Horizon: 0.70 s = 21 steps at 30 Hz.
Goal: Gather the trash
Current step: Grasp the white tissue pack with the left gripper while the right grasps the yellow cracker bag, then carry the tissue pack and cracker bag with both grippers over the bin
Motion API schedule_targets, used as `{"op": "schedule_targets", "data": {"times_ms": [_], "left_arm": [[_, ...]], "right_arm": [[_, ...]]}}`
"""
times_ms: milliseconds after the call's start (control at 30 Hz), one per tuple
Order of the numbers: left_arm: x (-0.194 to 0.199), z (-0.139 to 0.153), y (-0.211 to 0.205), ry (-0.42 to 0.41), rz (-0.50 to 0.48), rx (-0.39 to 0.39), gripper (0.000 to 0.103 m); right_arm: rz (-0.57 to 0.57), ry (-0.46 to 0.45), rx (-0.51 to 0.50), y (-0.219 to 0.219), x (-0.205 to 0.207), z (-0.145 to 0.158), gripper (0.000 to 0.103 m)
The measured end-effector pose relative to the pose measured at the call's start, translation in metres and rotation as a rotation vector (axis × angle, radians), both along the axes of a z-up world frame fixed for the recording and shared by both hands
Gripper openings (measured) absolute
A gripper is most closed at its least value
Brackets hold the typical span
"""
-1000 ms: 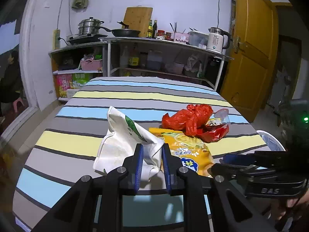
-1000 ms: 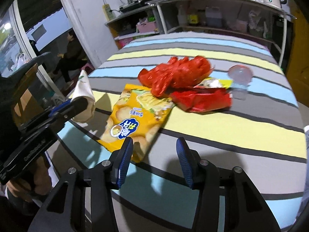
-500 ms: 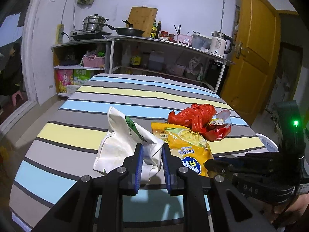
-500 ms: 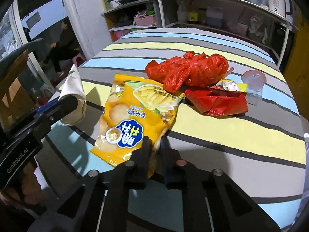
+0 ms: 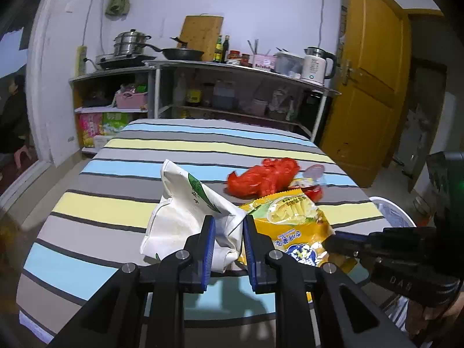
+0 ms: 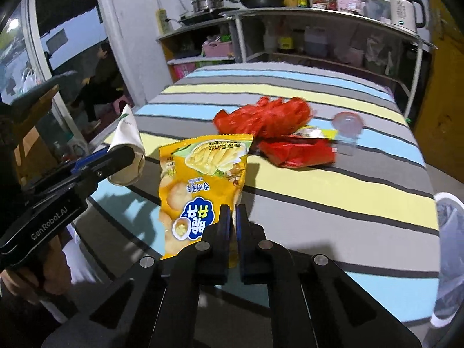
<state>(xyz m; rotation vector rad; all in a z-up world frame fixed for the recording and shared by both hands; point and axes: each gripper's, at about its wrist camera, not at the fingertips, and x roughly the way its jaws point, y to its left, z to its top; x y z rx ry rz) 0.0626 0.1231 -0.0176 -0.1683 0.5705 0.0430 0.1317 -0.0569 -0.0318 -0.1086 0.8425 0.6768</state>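
Left gripper [image 5: 227,232] clamped on the crumpled corner of a white paper bag [image 5: 185,220], centre of the left wrist view; jaws narrow but not fully together, bag paper bunched between them; bag looks light, soft, creased, likely to tear if yanked, so a pinch on the folded top edge suits it.

Right gripper [image 6: 233,217] nearly closed on the lower edge of the yellow snack packet [image 6: 200,179], centre of the right wrist view; packet hangs lifted off the striped table [image 6: 333,203], print upside down; foil film judged light, slippery, crackly; the sealed seam is the firmest hold, the flat belly would slide.

Remaining litter in the upper middle of the right wrist view: red plastic bag [image 6: 264,117], limp and easy to bunch; red wrapper [image 6: 295,152] flat just beside it; clear plastic cup [image 6: 346,124] on its side, thin and crushable, best taken at the rim.

White bin [image 6: 448,249] at the right edge, below table level; probable drop point.
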Motion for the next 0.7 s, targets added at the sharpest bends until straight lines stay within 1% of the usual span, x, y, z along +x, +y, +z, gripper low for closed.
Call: {"op": "schedule_targets", "data": {"times_ms": [367,700], "left_arm": [[0.007,0.011,-0.051,-0.002,-0.1,0.009,0.019],[0.025,0.018,-0.093,0.001,-0.191,0.012,0.019]], "right_arm": [[-0.136,-0.045,0.051,-0.065,0.0,0.021,0.004],[-0.238,-0.075,0.072,-0.114,0.005,0.029,0.004]]}}
